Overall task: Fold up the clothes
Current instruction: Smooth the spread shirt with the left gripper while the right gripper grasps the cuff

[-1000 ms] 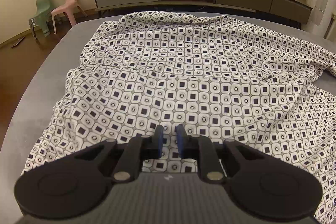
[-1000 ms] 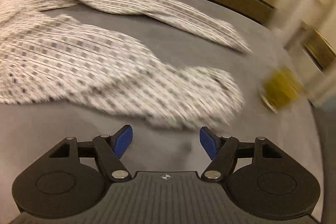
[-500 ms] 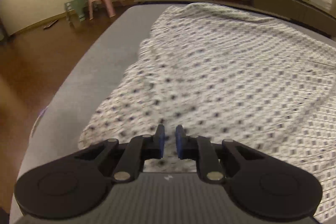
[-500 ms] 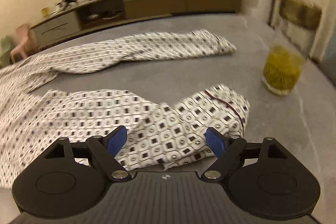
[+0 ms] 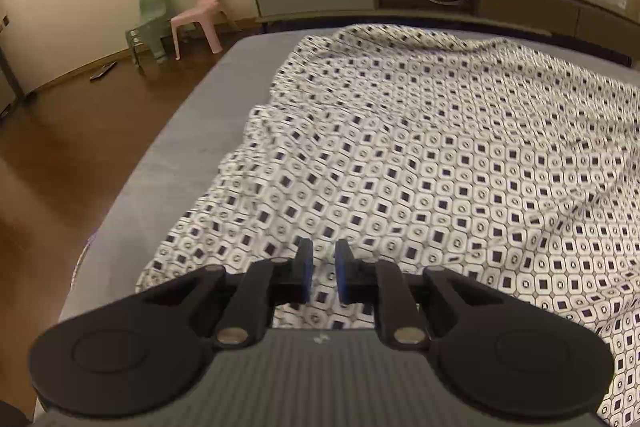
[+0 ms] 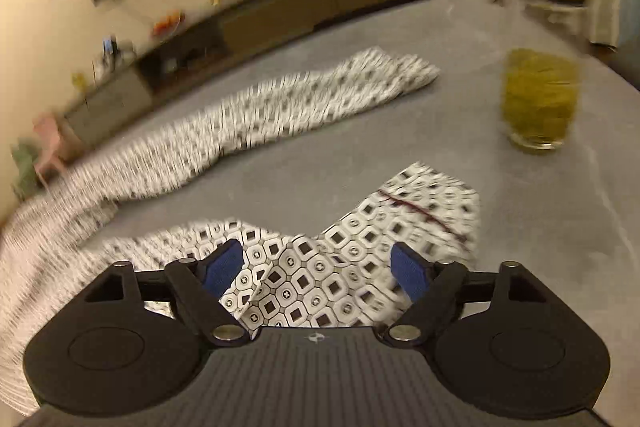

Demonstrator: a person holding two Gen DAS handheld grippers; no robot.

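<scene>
1. Left tongs [image 5: 321,269] – narrow, pinching the hem of the patterned garment [image 5: 440,163], same grip as before.
2. Garment lies spread over the grey tabletop [image 5: 172,163]; view is sharp again after the blur half a second ago.
3. Right tongs [image 6: 318,269] – wide, empty, now lower over the sleeve cuff [image 6: 416,211].
4. Glass [image 6: 538,103] of green stuff stands apart, right of the cuff.

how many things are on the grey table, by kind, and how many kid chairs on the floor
patterned garment: 1
glass of yellow-green stuff: 1
small plastic chairs: 2, one pink, one green
total: 4
</scene>
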